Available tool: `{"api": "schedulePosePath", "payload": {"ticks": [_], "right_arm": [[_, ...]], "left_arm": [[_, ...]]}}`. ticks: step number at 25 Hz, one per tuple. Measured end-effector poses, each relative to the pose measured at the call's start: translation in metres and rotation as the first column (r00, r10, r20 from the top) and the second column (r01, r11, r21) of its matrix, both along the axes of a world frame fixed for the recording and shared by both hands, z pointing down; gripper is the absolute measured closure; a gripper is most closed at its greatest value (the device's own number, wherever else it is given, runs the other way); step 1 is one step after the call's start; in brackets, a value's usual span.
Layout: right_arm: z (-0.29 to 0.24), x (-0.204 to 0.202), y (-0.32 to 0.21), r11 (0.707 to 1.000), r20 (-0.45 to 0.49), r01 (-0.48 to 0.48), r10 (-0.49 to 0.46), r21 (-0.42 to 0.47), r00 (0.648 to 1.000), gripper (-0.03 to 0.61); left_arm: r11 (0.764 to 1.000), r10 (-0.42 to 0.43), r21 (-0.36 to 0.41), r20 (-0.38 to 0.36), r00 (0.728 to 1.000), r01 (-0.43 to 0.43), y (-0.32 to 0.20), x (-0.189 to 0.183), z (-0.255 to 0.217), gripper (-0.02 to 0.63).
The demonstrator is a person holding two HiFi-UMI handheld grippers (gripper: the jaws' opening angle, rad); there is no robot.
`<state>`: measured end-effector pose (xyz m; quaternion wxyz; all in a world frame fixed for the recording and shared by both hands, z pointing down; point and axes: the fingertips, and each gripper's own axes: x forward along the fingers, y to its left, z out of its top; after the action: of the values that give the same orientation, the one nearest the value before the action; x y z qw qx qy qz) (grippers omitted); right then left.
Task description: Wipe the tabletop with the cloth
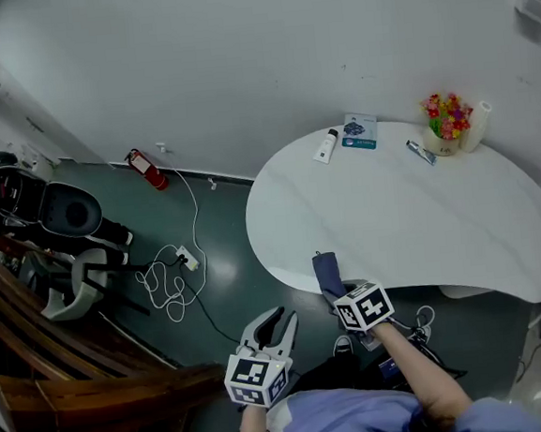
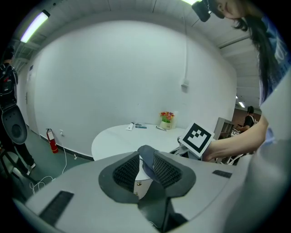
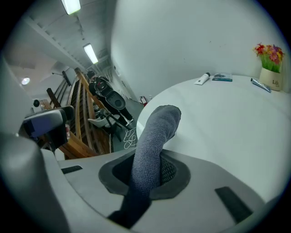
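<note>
Right claw (image 1: 337, 293) tight on grey cloth (image 1: 326, 269) at near edge of white tabletop (image 1: 393, 218); left claw (image 1: 274, 321) agape over dark floor (image 1: 220, 262).

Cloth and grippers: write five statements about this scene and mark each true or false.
1. The right gripper is shut on the cloth. True.
2. The left gripper grips the cloth too. False: its jaws stand apart with nothing in them, and it is held off the table, over the floor.
3. The flowers stand at the table's near edge. False: they are on the far side, by the wall.
4. A red fire extinguisher is on the floor by the wall. True.
5. The cloth is spread flat mid-table. False: it is bunched in the right gripper's jaws at the near edge.
</note>
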<state>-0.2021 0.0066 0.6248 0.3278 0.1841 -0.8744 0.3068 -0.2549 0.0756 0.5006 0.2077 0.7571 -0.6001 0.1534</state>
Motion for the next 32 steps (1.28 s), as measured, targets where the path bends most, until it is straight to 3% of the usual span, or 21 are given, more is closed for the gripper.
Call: {"api": "schedulePosePath", "payload": {"ticks": [10,19,27,32], "right_arm": [[0.025,0.117,-0.040,0.991,-0.089,-0.130,0.128,-0.011,0.988,0.512],[0.022,0.273,-0.075,0.967,-0.130,-0.254,0.252,0.003,0.959,0.512],[0.022,0.415,-0.089,0.915,-0.179,-0.403,0.399,0.016,0.899,0.512],[0.023,0.501,-0.092,0.864,-0.201,-0.502,0.499,0.038,0.843,0.512]], "left_arm": [[0.998,0.069,0.013,-0.009,0.998,-0.069,-0.028,0.068,-0.006,0.522],[0.985,0.171,0.001,-0.044,0.984,-0.171,-0.066,0.195,-0.001,0.522],[0.948,0.317,0.041,-0.052,0.947,-0.315,-0.105,0.314,-0.008,0.522],[0.915,0.404,0.049,-0.063,0.913,-0.401,-0.118,0.379,-0.005,0.522]]}}
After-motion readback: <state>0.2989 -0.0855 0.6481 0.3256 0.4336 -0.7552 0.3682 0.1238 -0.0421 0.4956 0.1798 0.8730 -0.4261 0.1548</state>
